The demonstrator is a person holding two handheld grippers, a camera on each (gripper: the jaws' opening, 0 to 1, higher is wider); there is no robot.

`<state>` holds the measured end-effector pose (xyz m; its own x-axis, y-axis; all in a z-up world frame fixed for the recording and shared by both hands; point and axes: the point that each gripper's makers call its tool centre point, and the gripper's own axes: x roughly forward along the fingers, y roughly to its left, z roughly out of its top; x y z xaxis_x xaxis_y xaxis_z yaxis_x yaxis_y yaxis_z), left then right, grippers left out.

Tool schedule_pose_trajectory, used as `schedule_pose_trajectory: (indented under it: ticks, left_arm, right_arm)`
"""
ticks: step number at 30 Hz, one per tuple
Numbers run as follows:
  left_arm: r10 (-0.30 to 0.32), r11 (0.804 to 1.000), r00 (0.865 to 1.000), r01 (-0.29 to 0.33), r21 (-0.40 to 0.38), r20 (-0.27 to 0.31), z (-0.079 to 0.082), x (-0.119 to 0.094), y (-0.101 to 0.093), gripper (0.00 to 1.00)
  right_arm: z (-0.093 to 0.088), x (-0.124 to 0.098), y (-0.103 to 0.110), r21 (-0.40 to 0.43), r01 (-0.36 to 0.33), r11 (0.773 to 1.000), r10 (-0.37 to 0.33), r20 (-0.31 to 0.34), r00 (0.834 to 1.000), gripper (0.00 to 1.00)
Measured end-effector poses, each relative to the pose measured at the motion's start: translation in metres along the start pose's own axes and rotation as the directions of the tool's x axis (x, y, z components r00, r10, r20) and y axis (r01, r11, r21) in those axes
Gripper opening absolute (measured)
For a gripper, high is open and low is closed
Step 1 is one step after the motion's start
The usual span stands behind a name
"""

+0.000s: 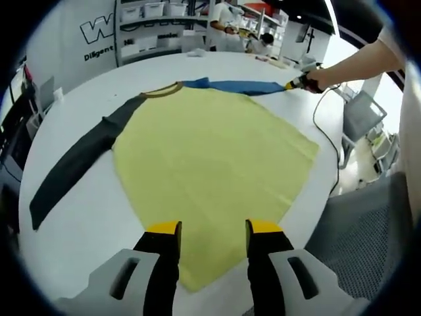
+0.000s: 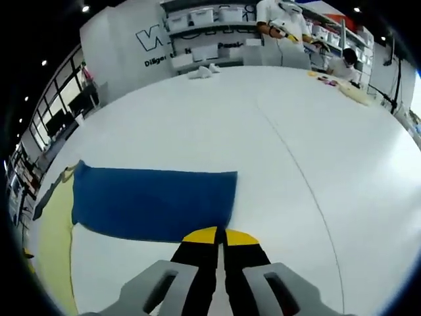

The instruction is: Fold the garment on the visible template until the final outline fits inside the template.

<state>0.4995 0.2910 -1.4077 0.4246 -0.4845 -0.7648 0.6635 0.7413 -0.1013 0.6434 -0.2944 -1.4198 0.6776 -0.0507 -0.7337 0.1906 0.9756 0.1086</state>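
Yellow garment [image 1: 210, 151] beneath spread left tool [image 1: 212, 230]; blue sleeve [image 2: 154, 201] in right tool [image 2: 220, 237].

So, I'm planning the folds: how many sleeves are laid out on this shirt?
2. The dark grey sleeve stretches out toward the table's left edge; the blue sleeve extends from the collar's other side, its end pinched by the right hand-held gripper.

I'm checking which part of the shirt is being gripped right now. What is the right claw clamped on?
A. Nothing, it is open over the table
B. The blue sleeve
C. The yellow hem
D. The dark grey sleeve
B: in the right gripper view the right claw has its jaws closed together at the edge of the blue sleeve, while the left claw hangs open over the yellow body.
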Motion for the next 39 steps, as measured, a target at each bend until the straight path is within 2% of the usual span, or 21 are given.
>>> schedule_pose_trajectory:
  ticks: [3, 8, 9, 12, 15, 17, 18, 20, 25, 26, 27, 28, 30, 32, 34, 39]
  left_arm:
    - [-0.001, 1.0, 1.0, 0.001, 0.001, 0.0, -0.001, 0.0, -0.001, 0.41]
    - [-0.004, 1.0, 1.0, 0.003, 0.004, 0.015, 0.003, 0.001, -0.001, 0.41]
    - [-0.003, 1.0, 1.0, 0.003, 0.005, 0.018, 0.003, 0.001, -0.001, 0.41]
    - [-0.002, 1.0, 1.0, 0.002, 0.006, 0.026, 0.005, 0.0, 0.0, 0.41]
    - [0.0, 1.0, 0.999, 0.0, 0.005, 0.034, 0.006, -0.002, 0.0, 0.41]
    - [0.0, 1.0, 0.999, -0.001, 0.006, 0.038, 0.006, -0.003, 0.0, 0.41]
    - [0.0, 1.0, 0.999, -0.001, 0.006, 0.041, 0.006, -0.003, 0.0, 0.41]
    - [0.002, 1.0, 0.999, -0.002, 0.006, 0.047, 0.006, -0.004, 0.0, 0.41]
    - [0.004, 1.0, 0.998, -0.005, 0.001, 0.06, 0.006, -0.007, 0.0, 0.42]
    - [0.005, 1.0, 0.998, -0.005, 0.0, 0.062, 0.006, -0.007, 0.0, 0.43]
    - [0.005, 1.0, 0.998, -0.005, -0.001, 0.063, 0.006, -0.008, 0.0, 0.43]
    - [0.006, 1.0, 0.998, -0.005, -0.003, 0.066, 0.006, -0.008, 0.0, 0.44]
    - [0.009, 1.0, 0.997, -0.009, -0.008, 0.074, 0.006, -0.009, 0.001, 0.45]
    - [0.01, 1.0, 0.997, -0.009, -0.017, 0.08, 0.006, -0.009, 0.001, 0.47]
    - [0.014, 1.0, 0.996, -0.012, -0.025, 0.085, 0.005, -0.009, 0.003, 0.5]
    - [0.02, 0.999, 0.995, -0.017, -0.032, 0.098, 0.004, -0.01, 0.005, 0.6]
  right_arm:
    - [0.011, -0.003, 0.002, -0.009, -0.003, 1.0, 0.003, 0.034, 0.999, 0.0]
    - [0.049, -0.015, 0.021, -0.039, -0.024, 0.999, 0.03, 0.141, 0.989, 0.0]
    - [0.053, -0.017, 0.024, -0.044, -0.027, 0.999, 0.033, 0.146, 0.989, 0.0]
    - [0.078, -0.023, 0.045, -0.079, -0.06, 0.995, 0.076, 0.224, 0.972, 0.0]
    - [0.091, -0.028, 0.062, -0.122, -0.076, 0.99, 0.105, 0.253, 0.962, 0.0]
    - [0.107, -0.032, 0.08, -0.136, -0.115, 0.984, 0.151, 0.3, 0.942, 0.0]
    - [0.11, -0.033, 0.087, -0.149, -0.122, 0.981, 0.163, 0.303, 0.939, 0.0]
    - [0.127, -0.037, 0.112, -0.183, -0.169, 0.969, 0.224, 0.344, 0.912, 0.0]
    - [0.147, -0.043, 0.172, -0.259, -0.25, 0.933, 0.335, 0.37, 0.867, 0.0]
    - [0.149, -0.043, 0.181, -0.269, -0.258, 0.928, 0.347, 0.366, 0.864, 0.0]
    - [0.15, -0.043, 0.191, -0.277, -0.272, 0.922, 0.363, 0.365, 0.858, 0.0]
    - [0.152, -0.045, 0.21, -0.296, -0.307, 0.905, 0.403, 0.363, 0.84, 0.0]
    - [0.152, -0.042, 0.233, -0.33, -0.325, 0.886, 0.433, 0.343, 0.833, 0.0]
    - [0.152, -0.043, 0.257, -0.351, -0.355, 0.866, 0.47, 0.334, 0.817, 0.0]
    - [0.15, -0.042, 0.275, -0.371, -0.372, 0.851, 0.493, 0.317, 0.81, 0.0]
    - [0.14, -0.045, 0.327, -0.448, -0.422, 0.788, 0.567, 0.26, 0.781, 0.0]
